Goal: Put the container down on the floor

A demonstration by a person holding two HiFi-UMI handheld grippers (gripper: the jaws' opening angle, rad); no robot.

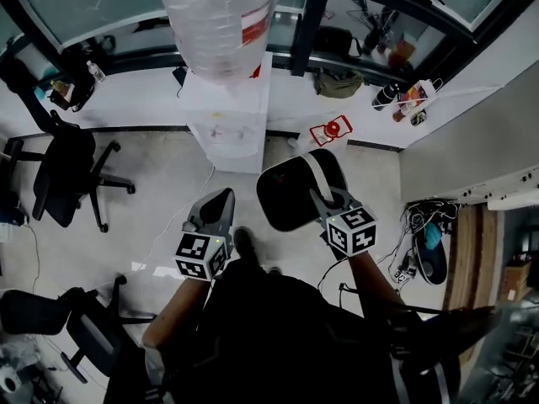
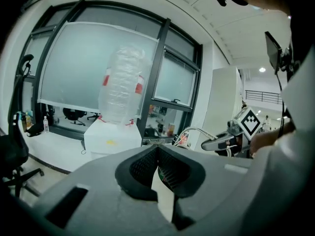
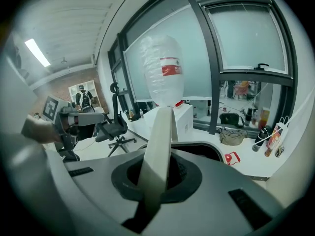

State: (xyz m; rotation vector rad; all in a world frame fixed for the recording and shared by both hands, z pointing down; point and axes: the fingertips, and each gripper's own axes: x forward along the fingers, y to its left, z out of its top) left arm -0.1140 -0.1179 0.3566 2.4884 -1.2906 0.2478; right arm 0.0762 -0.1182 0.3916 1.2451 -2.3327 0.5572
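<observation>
The container (image 1: 290, 194) is a black bin with a pale wall, held up in the air and seen from above in the head view. My right gripper (image 1: 318, 194) is shut on its rim at the right side. In the right gripper view the pale wall (image 3: 160, 151) runs up between the jaws, and the dark inside (image 3: 209, 151) lies to its right. My left gripper (image 1: 221, 200) hangs to the left of the container, apart from it. Its jaws (image 2: 157, 149) are shut with nothing between them.
A white water dispenser (image 1: 227, 120) with a large clear bottle (image 1: 221, 19) stands straight ahead. Black office chairs (image 1: 63, 171) stand at the left, and a red thing (image 1: 331, 130) and a bag (image 1: 337, 82) lie by the window wall. Light tiled floor (image 1: 160, 217) shows below the grippers.
</observation>
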